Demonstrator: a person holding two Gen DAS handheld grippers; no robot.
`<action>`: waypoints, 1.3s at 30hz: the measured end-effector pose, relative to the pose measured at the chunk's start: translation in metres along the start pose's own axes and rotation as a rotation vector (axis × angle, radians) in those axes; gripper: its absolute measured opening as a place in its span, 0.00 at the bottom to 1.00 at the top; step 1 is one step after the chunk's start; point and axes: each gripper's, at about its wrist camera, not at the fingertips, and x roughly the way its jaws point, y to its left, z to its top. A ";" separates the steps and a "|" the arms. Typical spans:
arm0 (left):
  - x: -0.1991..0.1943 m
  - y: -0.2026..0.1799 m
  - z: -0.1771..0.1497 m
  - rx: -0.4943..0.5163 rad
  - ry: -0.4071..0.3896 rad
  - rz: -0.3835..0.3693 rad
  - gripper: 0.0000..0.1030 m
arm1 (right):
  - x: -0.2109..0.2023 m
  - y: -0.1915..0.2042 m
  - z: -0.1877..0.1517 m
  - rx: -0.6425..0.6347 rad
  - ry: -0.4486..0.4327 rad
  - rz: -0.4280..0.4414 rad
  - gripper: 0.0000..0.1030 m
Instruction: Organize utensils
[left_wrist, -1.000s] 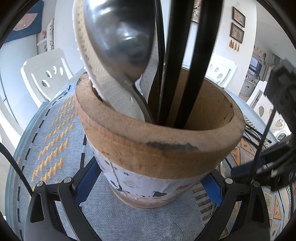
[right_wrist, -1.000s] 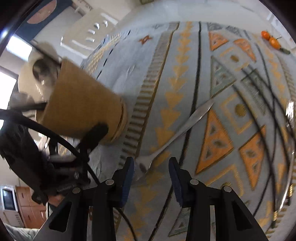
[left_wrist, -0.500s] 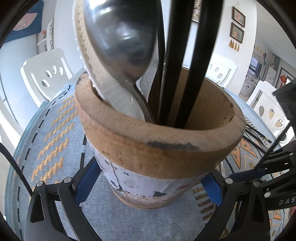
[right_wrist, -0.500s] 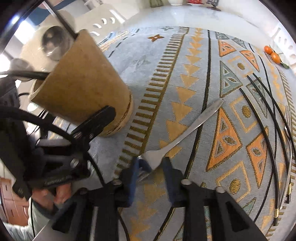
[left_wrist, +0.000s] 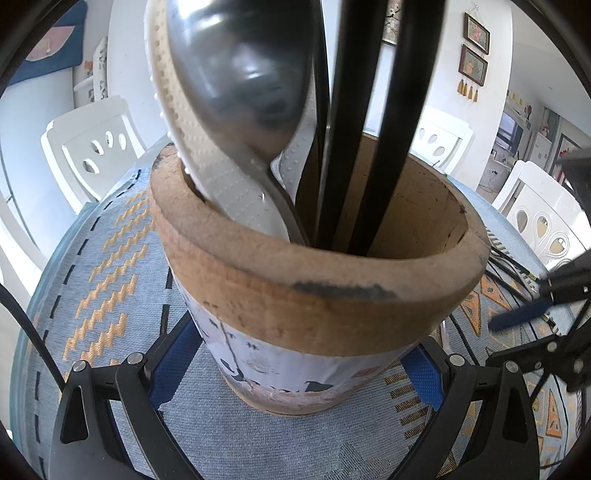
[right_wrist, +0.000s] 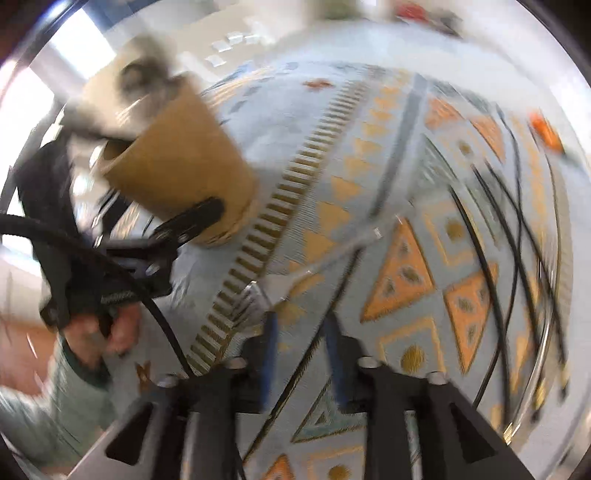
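Note:
A terracotta utensil pot (left_wrist: 317, 295) stands on the patterned tablecloth (left_wrist: 103, 266) with a steel ladle (left_wrist: 243, 74), a white slotted utensil (left_wrist: 221, 184) and black handles (left_wrist: 351, 129) in it. My left gripper (left_wrist: 297, 358) is shut on the pot's lower sides, its blue pads (left_wrist: 173, 354) touching it. In the blurred right wrist view a steel fork (right_wrist: 317, 262) lies flat on the cloth. My right gripper (right_wrist: 301, 325) hovers over it, its jaws having just been opening. The fork's head sits just beyond the left fingertip, not between the pads. The pot (right_wrist: 177, 162) is at upper left.
Black cables (right_wrist: 517, 240) run across the cloth at the right, with orange fruit (right_wrist: 546, 133) beyond them. A hand (right_wrist: 107, 328) holds the left gripper beside the pot. White chairs (left_wrist: 92, 147) stand around the table.
The right gripper closed around the fork's head half a second ago, then opened and rolled, pulling back a little. The fork remains on the cloth. The left gripper and pot have not moved.

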 end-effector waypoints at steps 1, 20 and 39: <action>0.000 0.000 0.000 0.000 0.000 0.000 0.97 | 0.001 0.003 0.003 -0.043 -0.009 -0.023 0.43; 0.000 0.001 0.001 -0.001 0.001 -0.002 0.97 | 0.047 -0.048 0.046 0.141 0.259 0.039 0.43; -0.001 0.001 0.001 -0.001 -0.005 -0.004 0.97 | 0.046 0.071 -0.025 -0.091 0.241 0.061 0.44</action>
